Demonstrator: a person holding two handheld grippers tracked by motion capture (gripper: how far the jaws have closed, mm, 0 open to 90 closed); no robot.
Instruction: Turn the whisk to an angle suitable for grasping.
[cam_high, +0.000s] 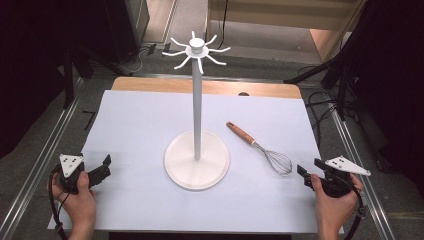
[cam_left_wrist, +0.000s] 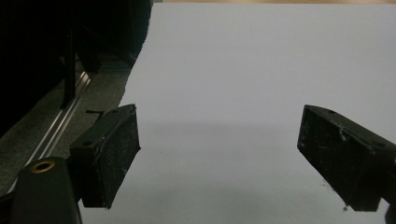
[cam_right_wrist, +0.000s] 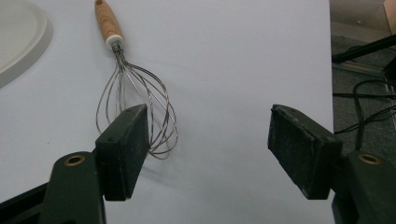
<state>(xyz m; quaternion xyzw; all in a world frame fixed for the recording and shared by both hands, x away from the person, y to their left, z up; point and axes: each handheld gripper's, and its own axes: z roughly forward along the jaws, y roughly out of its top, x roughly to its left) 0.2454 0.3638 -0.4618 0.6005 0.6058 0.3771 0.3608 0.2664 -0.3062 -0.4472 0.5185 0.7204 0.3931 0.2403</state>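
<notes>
A wire whisk (cam_high: 266, 150) with a wooden handle lies on the white table sheet, right of a white hook stand (cam_high: 197, 100) whose round base (cam_high: 197, 172) sits mid-table. My right gripper (cam_high: 306, 175) is held at the front right, just right of the whisk's wire end. In the right gripper view its jaws (cam_right_wrist: 210, 149) stand open with nothing between them, and the whisk (cam_right_wrist: 135, 102) lies ahead, partly behind the left jaw. My left gripper (cam_high: 102, 169) is at the front left, open over bare sheet (cam_left_wrist: 219, 158).
The stand's top carries several white hooks (cam_high: 197, 50). Metal rails (cam_high: 45, 150) run along both table sides. Cables (cam_high: 325, 107) and dark tripod legs lie beyond the right edge. A wooden table edge (cam_high: 150, 85) shows behind the sheet.
</notes>
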